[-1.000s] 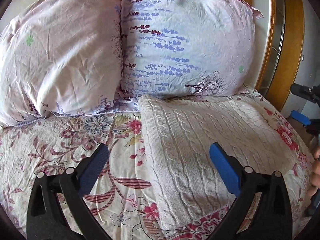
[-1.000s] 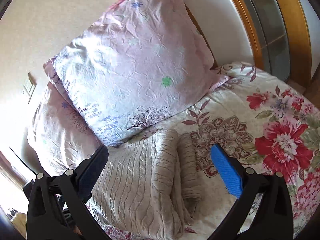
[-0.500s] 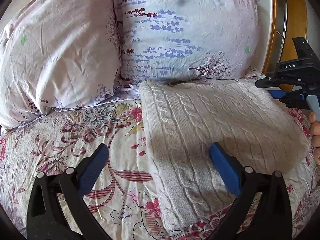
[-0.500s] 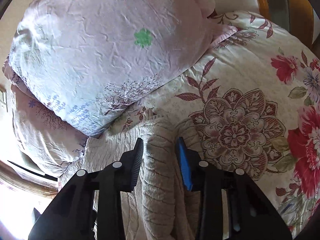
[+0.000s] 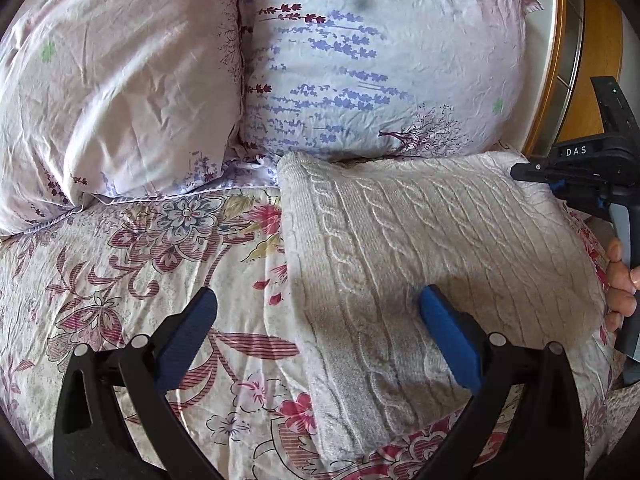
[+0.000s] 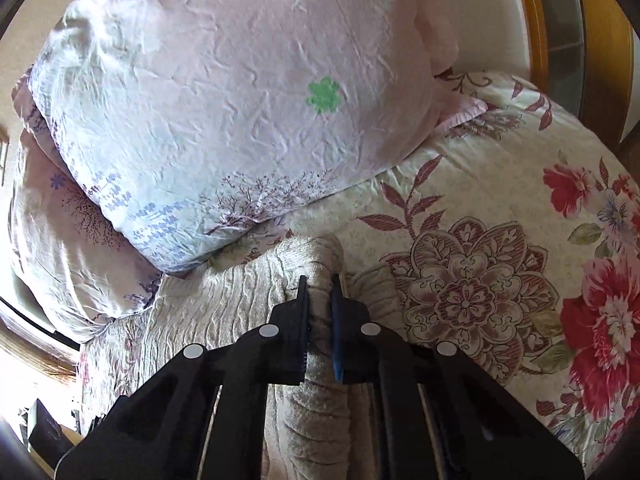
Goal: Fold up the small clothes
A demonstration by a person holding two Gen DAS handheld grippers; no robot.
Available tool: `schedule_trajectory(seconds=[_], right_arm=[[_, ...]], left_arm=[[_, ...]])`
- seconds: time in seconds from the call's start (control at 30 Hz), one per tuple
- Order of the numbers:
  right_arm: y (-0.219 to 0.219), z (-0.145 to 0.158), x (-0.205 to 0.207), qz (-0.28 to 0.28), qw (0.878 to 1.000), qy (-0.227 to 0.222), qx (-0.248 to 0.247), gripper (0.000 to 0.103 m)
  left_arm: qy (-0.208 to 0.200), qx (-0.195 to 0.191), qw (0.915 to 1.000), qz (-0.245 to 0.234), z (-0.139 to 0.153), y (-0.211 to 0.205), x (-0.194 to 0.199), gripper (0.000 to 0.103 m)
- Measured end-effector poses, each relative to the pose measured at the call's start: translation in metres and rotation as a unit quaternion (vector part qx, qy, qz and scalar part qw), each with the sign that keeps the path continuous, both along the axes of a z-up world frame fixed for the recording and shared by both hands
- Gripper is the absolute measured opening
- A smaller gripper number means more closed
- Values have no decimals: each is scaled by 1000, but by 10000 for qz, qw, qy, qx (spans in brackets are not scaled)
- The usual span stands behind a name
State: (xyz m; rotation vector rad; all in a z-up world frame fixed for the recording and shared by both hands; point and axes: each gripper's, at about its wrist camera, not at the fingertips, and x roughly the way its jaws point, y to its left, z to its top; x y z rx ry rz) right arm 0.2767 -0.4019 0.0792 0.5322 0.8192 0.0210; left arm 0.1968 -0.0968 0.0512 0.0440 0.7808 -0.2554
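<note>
A folded beige cable-knit sweater (image 5: 420, 240) lies on the floral bedspread (image 5: 140, 260), its far edge against the pillows. My left gripper (image 5: 319, 298) hovers open over the sweater's near left part, one blue pad above the bedspread, the other above the knit. In the left wrist view my right gripper (image 5: 560, 172) sits at the sweater's far right corner, held by a hand (image 5: 620, 280). In the right wrist view the right gripper (image 6: 319, 284) is closing its jaws, and the pads pinch a raised fold of the sweater (image 6: 220, 300) at that corner.
Two pale flowered pillows (image 5: 120, 80) (image 5: 380, 60) lean at the head of the bed, just behind the sweater. A wooden headboard frame (image 5: 600, 40) runs along the right. Bedspread (image 6: 480, 280) lies bare to the right of the sweater corner.
My right gripper moved in to the sweater's far right corner and went from wide open to pinched on a fold of it. The left gripper stayed open and nearly still.
</note>
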Motion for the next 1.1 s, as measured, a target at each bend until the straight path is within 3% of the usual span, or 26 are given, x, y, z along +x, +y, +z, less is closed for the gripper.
schedule_trajectory(seconds=[0.13,0.27,0.4,0.47,0.57,0.63,0.67,0.87,1.03,1.07,1.1], right_arm=[[-1,9,0,-228,9994,-115,-243,9],[-5,-8,13,-444,9979,281,-387,9],[-15,-36,27,-577,9955,751,-65,9],[-17,-34,25,-511,9963,680,112,10],[-26,-19,10,-424,9973,429,430,24],[-33,-15,-11,-420,9966,269,663,49],[-37,-14,-23,-391,9960,185,778,50],[-39,-27,-78,-83,9946,83,1028,50],[-24,-28,-90,213,9957,-13,896,50],[-19,-30,-89,288,9963,7,804,48],[-13,-32,-87,385,9967,57,715,28]], left_arm=[[38,-80,9999,-64,1,0,1,101],[22,-111,9999,-106,2,1,0,101],[-32,-99,9998,-143,3,1,-2,101],[-29,-43,9999,-131,4,0,-2,101],[-25,10,9999,-97,5,0,-2,101],[-4,2,10000,-93,5,0,-2,101],[16,-13,10000,-91,5,1,-1,101],[107,-400,9991,-116,11,12,1,101],[190,-553,9982,-96,11,17,6,101],[207,-533,9983,-86,10,17,6,101],[226,-516,9984,-77,9,17,7,101]])
